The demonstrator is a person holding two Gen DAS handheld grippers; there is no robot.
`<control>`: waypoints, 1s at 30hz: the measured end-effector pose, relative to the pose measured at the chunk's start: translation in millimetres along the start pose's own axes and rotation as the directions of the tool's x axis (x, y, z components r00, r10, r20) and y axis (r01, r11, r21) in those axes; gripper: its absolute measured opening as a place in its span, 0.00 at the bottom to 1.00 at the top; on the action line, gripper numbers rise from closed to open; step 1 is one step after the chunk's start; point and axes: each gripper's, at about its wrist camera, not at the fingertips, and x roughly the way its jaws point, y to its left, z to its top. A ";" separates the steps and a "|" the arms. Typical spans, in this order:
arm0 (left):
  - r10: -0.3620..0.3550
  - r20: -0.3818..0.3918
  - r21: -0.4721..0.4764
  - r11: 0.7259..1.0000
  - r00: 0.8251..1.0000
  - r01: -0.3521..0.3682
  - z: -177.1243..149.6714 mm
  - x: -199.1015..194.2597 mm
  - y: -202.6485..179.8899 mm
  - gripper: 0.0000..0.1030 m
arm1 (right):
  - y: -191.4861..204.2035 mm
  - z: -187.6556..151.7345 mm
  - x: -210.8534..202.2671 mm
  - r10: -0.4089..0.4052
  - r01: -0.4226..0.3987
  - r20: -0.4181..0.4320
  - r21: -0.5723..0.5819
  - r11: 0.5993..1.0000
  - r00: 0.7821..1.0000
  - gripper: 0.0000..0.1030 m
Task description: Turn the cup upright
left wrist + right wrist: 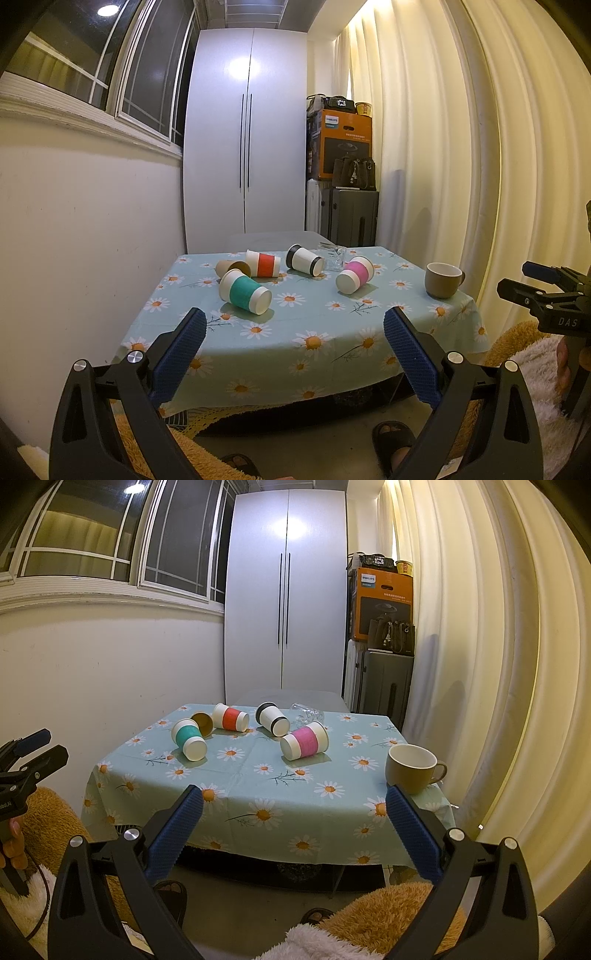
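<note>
Several paper cups lie on their sides on a daisy tablecloth (pixel 314 354): a green-banded cup (pixel 244 291) (pixel 189 737), a red-banded cup (pixel 263 263) (pixel 230 717), a black-banded cup (pixel 305 260) (pixel 272 718), a pink-banded cup (pixel 354 275) (pixel 304 741) and a plain brown cup (pixel 232 267) (pixel 202 722). A clear glass (pixel 331 255) (pixel 306 712) lies at the back. A brown mug (pixel 442 280) (pixel 413 768) stands upright at the right. My left gripper (pixel 294 325) and right gripper (pixel 294 801) are open and empty, in front of the table's near edge.
A white wardrobe (pixel 245 147) stands behind the table. An orange box (pixel 345 144), a bag and a grey suitcase (pixel 352 216) are stacked at the back right. Curtains (pixel 461 147) hang on the right. A wall and window are on the left.
</note>
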 end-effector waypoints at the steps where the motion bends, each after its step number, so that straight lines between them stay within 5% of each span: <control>1: 0.000 0.000 0.000 1.000 1.000 0.000 0.0 0.2 -0.1 0.92 | -0.2 0.1 0.3 0.000 0.000 0.001 0.000 1.000 1.000 0.95; 30: 0.000 -0.001 -0.004 1.000 1.000 0.000 0.4 0.7 2.4 0.92 | 0.3 -1.0 -3.6 0.000 0.000 0.003 0.002 1.000 1.000 0.95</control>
